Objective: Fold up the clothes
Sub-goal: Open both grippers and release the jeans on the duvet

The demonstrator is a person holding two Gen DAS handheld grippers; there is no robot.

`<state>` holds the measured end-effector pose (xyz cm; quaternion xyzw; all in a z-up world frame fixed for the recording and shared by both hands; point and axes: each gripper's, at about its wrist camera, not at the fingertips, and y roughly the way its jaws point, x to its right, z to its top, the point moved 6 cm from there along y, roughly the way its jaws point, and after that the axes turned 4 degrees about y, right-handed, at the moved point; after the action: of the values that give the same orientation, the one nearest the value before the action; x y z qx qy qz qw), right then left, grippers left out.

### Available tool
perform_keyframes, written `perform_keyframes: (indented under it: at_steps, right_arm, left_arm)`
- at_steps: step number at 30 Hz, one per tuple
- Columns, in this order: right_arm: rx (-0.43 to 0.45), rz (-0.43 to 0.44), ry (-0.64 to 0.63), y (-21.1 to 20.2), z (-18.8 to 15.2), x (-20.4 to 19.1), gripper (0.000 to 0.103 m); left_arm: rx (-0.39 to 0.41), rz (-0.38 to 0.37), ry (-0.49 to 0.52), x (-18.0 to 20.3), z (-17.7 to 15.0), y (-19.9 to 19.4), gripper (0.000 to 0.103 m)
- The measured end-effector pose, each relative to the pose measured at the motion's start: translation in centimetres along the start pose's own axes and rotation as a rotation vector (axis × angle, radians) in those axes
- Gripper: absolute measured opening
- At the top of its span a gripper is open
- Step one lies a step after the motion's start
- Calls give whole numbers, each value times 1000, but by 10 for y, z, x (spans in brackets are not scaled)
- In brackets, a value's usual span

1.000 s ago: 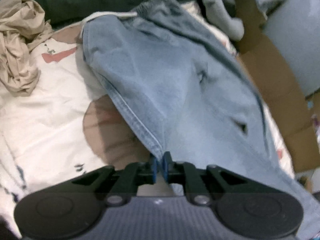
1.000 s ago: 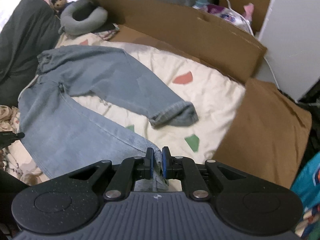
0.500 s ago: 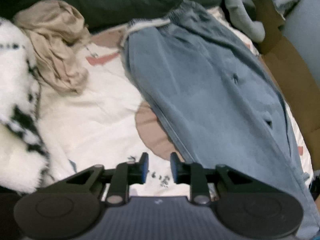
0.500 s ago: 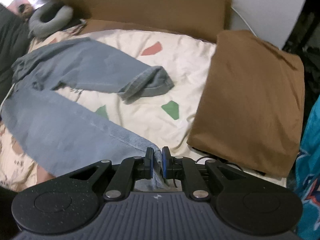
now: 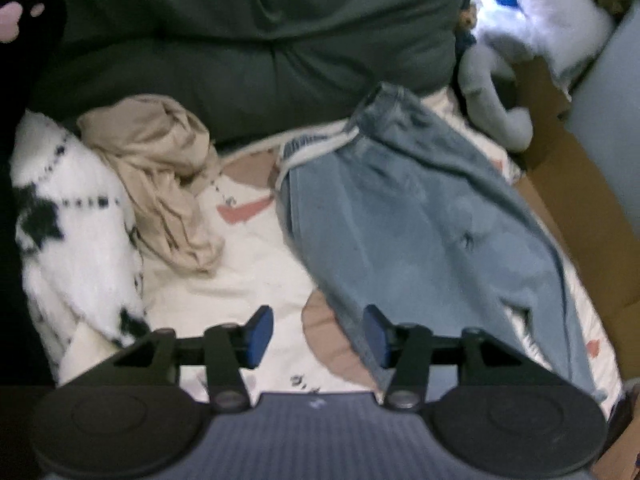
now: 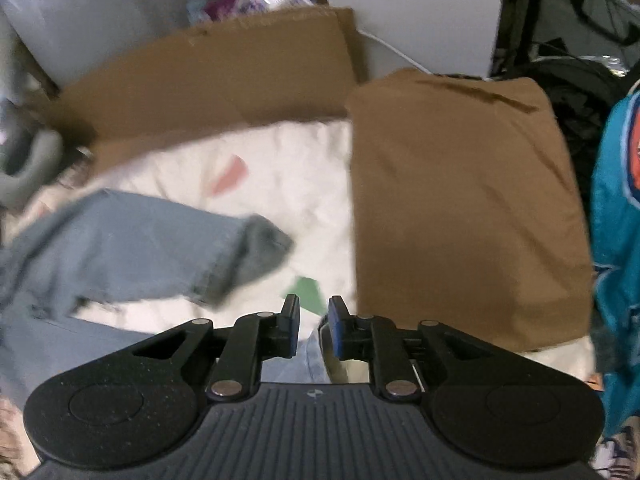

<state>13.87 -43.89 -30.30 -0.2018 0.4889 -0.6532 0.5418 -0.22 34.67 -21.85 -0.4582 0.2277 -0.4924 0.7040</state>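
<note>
Light blue jeans (image 5: 420, 224) lie flat on a cream bedspread (image 5: 224, 288), waistband toward the dark pillows. My left gripper (image 5: 316, 334) is open and empty, just off the jeans' near left edge; its right pad touches the hem. In the right wrist view the other leg of the jeans (image 6: 132, 248) lies across the bed, cuff toward the middle. My right gripper (image 6: 314, 320) is open a little, with a bit of denim below the pads, not pinched.
A crumpled beige garment (image 5: 164, 184) and a white fluffy black-patterned garment (image 5: 72, 232) lie left of the jeans. Dark pillows (image 5: 248, 40) at the back. A brown pillow (image 6: 460, 208), cardboard sheets (image 6: 208, 84) and a teal cloth (image 6: 616, 240) border the bed.
Both grippers let go of the jeans: the left opened first and widened, the right opened just now. The jeans dropped flat on the bed. The right view swung toward the brown pillow.
</note>
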Motion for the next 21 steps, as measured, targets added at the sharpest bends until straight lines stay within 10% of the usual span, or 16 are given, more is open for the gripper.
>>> perform_keyframes:
  at_steps: [21]
  right_arm:
    - [86, 12, -219, 97, 16, -118, 25]
  left_arm:
    - [-16, 42, 10, -18, 29, 112, 55]
